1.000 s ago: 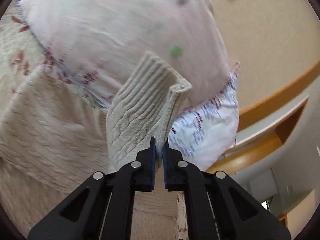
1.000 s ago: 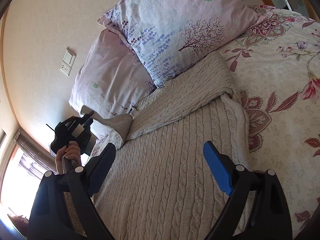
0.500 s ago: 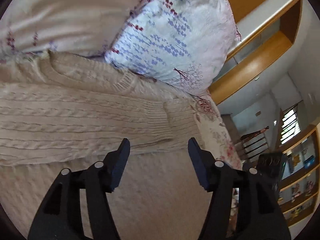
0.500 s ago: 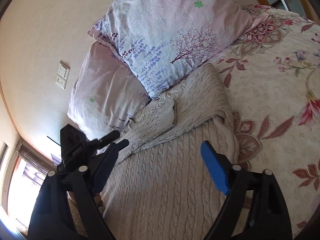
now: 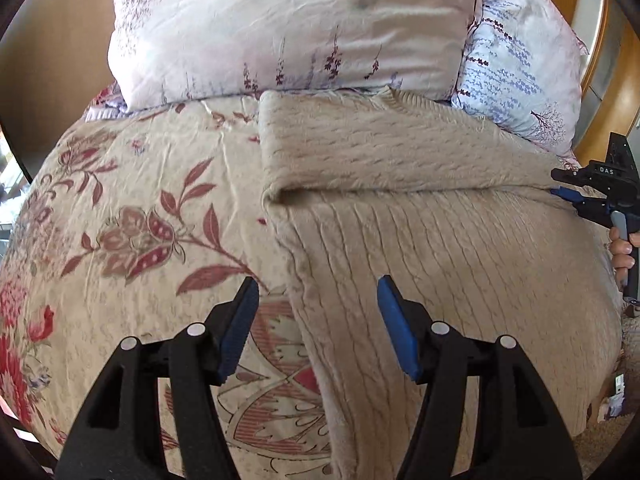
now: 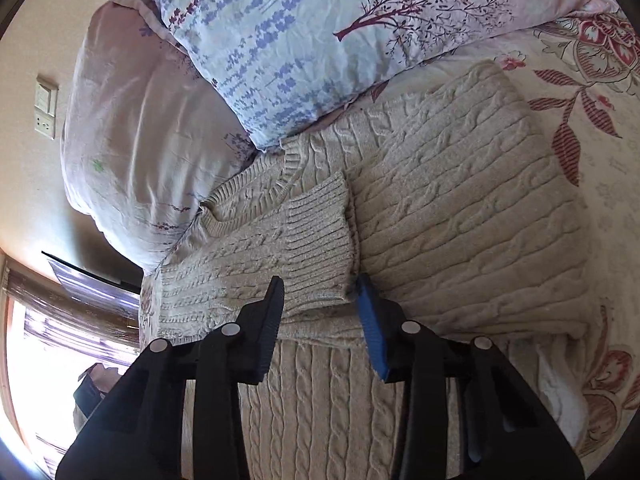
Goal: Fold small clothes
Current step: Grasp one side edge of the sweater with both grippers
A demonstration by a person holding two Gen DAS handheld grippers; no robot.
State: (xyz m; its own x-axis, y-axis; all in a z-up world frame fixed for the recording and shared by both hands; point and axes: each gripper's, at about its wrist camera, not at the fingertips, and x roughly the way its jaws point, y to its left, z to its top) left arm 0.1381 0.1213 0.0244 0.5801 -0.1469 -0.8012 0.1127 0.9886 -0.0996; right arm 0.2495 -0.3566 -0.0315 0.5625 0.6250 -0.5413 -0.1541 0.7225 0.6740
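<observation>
Cream cable-knit sweater (image 6: 440,200) lies on the floral bed (image 5: 132,208), both sleeves folded across its chest. Right gripper (image 6: 320,312) has just been closing around the cuff (image 6: 316,240) at 12 o'clock; left gripper (image 5: 316,320) hovers half-open, empty. Body fold remains.

Sweater (image 5: 440,240): lower part cut off by frame bottom, right side running under right gripper (image 5: 560,194) at frame edge. Hand (image 5: 622,254) beside sweater mostly cut off. Pink pillow (image 5: 288,28) above sweater blurred, print unclear. Sweater's neckline (image 6: 256,200) partly tucked under pillows.
</observation>
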